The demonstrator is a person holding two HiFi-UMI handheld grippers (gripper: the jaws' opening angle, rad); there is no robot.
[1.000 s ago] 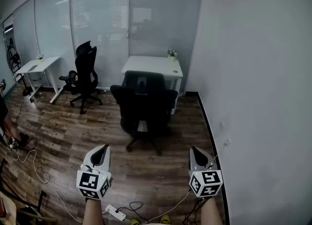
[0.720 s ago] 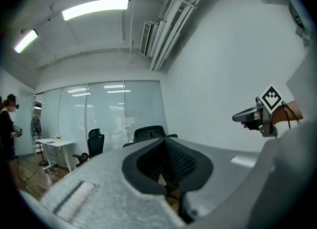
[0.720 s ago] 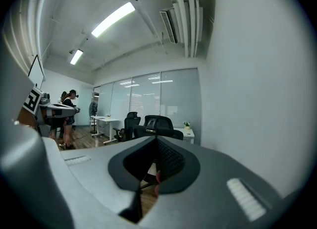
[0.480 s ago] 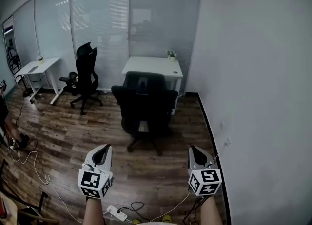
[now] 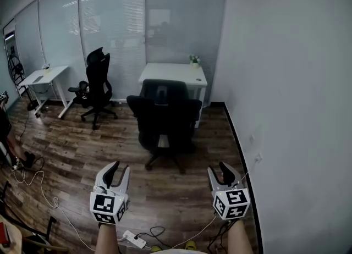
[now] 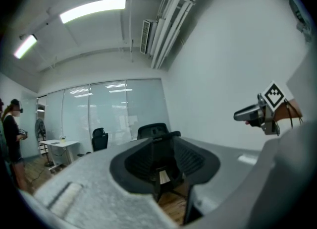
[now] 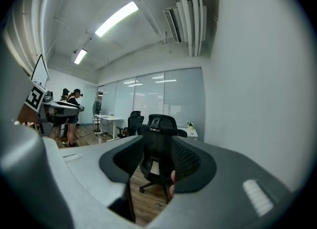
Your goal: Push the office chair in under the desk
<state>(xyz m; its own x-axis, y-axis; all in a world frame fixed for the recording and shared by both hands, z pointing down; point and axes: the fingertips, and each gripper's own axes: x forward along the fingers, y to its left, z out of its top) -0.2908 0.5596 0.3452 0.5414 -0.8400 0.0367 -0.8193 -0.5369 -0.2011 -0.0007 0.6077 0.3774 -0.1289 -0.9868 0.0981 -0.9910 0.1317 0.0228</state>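
While left claw (image 5: 120, 168) and right claw (image 5: 217, 169) just opening, empty, black mesh office chair (image 5: 165, 121) before desk (image 5: 173, 73).

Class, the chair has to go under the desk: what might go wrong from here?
The power strip and cables lie on the floor underfoot: a trip hazard when stepping forward. The chair has armrests that might strike the desk instead of sliding under. A hard bump could topple the plant on the desk.

head view looks down; gripper views level, sharing chair (image 5: 165, 118)
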